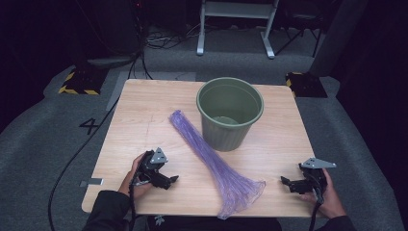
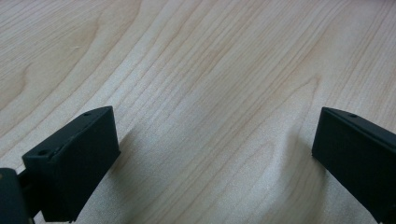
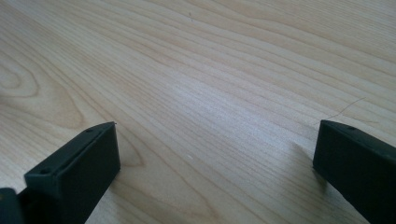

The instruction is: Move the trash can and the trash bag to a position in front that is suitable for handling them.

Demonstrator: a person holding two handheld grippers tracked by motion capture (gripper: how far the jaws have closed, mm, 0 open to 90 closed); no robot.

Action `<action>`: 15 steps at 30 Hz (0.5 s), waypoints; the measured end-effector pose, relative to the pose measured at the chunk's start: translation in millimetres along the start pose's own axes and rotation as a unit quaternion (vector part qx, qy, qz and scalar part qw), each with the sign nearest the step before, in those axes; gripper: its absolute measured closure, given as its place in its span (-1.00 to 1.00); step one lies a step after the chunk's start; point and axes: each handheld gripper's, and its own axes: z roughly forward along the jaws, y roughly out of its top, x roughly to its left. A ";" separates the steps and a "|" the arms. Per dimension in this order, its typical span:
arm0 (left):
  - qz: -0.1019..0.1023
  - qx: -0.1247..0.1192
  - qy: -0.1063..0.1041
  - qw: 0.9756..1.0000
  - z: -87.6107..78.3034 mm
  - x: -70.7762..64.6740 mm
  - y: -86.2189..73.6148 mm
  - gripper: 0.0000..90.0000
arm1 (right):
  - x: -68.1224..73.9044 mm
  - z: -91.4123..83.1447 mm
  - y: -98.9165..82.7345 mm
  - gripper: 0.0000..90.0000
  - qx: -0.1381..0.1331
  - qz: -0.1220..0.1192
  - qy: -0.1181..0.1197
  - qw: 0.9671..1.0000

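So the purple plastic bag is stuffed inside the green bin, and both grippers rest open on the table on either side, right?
Not quite. The high view shows the bag lying stretched out on the table, beside the green bin, not inside it. The rest holds: the left gripper and right gripper sit on either side with jaws wide open and nothing between them.

A light wooden desk [image 1: 144, 115] stands on grey carpet [image 1: 43, 125]; the room beyond lies dark; a white metal frame [image 1: 235, 24] stands on the floor at the back; black cables [image 1: 77, 154] trail across the carpet; yellow-and-black striped blocks [image 1: 77, 83] sit near the desk's far corners.
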 end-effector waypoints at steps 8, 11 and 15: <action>0.000 -0.003 0.011 1.000 -1.5 -2.3 -1.2 -1.00 | 0.5 -2.2 -1.1 -0.84 -0.009 -0.014 0.013 1.000; -0.002 -0.003 0.009 1.000 -1.6 -1.8 -1.6 -1.00 | 3.9 -4.6 -1.5 -0.66 -0.021 -0.026 0.019 0.999; -0.004 -0.001 0.007 1.000 -1.6 -1.2 -1.6 -1.00 | 11.2 -8.6 1.9 -0.65 -0.028 -0.035 0.022 0.999</action>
